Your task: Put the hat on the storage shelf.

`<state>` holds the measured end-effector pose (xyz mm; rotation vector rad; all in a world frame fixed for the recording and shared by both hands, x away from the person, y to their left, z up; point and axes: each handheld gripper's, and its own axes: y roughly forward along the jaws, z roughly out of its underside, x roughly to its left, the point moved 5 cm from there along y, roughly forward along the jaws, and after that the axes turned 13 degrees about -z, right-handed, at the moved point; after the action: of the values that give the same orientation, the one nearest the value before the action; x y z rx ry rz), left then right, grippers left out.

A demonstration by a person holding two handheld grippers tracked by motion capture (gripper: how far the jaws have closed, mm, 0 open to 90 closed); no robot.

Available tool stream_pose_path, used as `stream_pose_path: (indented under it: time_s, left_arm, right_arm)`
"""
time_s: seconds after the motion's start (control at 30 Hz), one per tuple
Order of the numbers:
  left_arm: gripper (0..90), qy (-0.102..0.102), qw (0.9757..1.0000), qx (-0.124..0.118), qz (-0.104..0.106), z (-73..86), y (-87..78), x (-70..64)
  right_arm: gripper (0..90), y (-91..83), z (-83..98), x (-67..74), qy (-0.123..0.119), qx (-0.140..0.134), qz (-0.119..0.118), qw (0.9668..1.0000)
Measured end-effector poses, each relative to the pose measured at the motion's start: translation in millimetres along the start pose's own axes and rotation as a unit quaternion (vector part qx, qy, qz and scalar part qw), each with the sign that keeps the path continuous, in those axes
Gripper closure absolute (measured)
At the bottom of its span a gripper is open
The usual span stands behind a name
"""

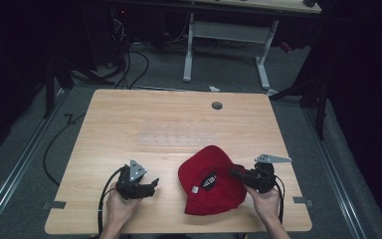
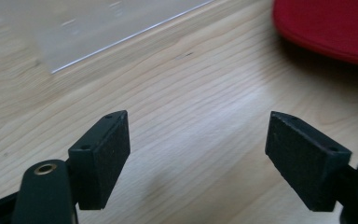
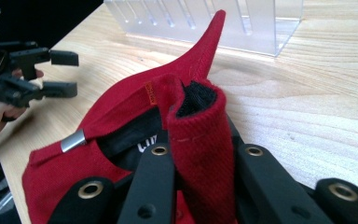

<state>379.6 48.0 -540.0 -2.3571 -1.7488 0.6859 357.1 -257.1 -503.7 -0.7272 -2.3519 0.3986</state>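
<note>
— So why is the right gripper (image 1: 235, 174) pinching the soft red cloth cap (image 1: 206, 196)?
— To hold its folded rim tight. The cap rests on the pale wooden table (image 1: 129, 124), near the front edge.
— And the left gripper (image 1: 154, 185)?
— Wide apart, empty, waiting beside the cap.

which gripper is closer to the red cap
Right. The right gripper is shut on a fold of the red cap at its edge; the left gripper hangs open beside it, apart from the cloth.

bare table (image 1: 129, 124) ahead of left hand-held gripper (image 1: 151, 187) | blocking: clear rack (image 1: 179, 137) mid-table, red cap (image 1: 204, 199) rightward
</note>
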Motion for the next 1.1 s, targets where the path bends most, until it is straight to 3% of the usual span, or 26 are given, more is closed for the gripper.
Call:
stream_pose_path:
  time_s: [0.23,0.43,0.53,0.93,1.1]
  left_arm:
    - [20.5,0.022,0.9987,0.008,0.045,2.7,-11.6,-27.1]
    - [19.1,0.051,0.996,0.016,0.072,7.7,-18.5,-49.1]
    - [18.6,0.052,0.9949,0.011,0.085,5.2,-21.5,-57.8]
    - [15.3,0.068,0.99,0.01,0.123,-4.0,-29.4,-79.1]
    - [15.1,0.069,0.9894,0.007,0.128,-5.1,-30.0,-85.5]
  right_arm:
    - [82.6,-4.4,-1.7,-3.7,0.022,-0.008,-0.007,0.9997]
    - [82.6,-9.7,-7.1,-2.6,0.027,-0.016,-0.014,0.9994]
    - [82.6,-12.2,-13.1,-0.4,0.025,-0.019,-0.015,0.9994]
    - [82.6,-11.1,-34.3,7.4,0.024,-0.013,-0.021,0.9994]
    - [82.6,-7.2,-40.2,9.1,0.026,-0.008,-0.026,0.9993]
